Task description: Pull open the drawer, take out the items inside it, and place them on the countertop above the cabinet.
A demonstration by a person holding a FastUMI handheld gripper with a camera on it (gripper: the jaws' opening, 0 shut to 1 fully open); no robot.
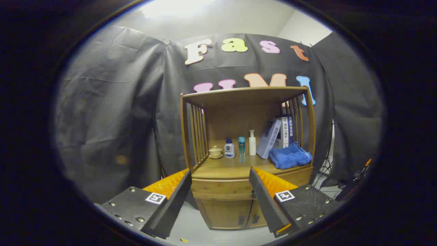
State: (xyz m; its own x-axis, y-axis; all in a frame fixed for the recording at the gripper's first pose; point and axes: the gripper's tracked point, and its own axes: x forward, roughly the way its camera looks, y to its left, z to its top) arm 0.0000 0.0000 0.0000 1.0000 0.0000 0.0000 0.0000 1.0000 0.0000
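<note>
Fingers [220,176] are hanging spread wide, gripping nothing, pointing at the cabinet [225,210] ahead. Drawer [222,190] is sitting closed between them, just under the worktop [222,169]. Up there a cup [215,152], three bottles [241,145], books [278,136] and a blue towel [290,156] are standing in a row.

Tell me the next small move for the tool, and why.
Probably ease the tool forward and slightly down toward the drawer. The drawer front looks closed under the countertop, the cabinet stands well beyond the fingers, and the tool is open and holding nothing, so closing in on the drawer front comes first.
</note>
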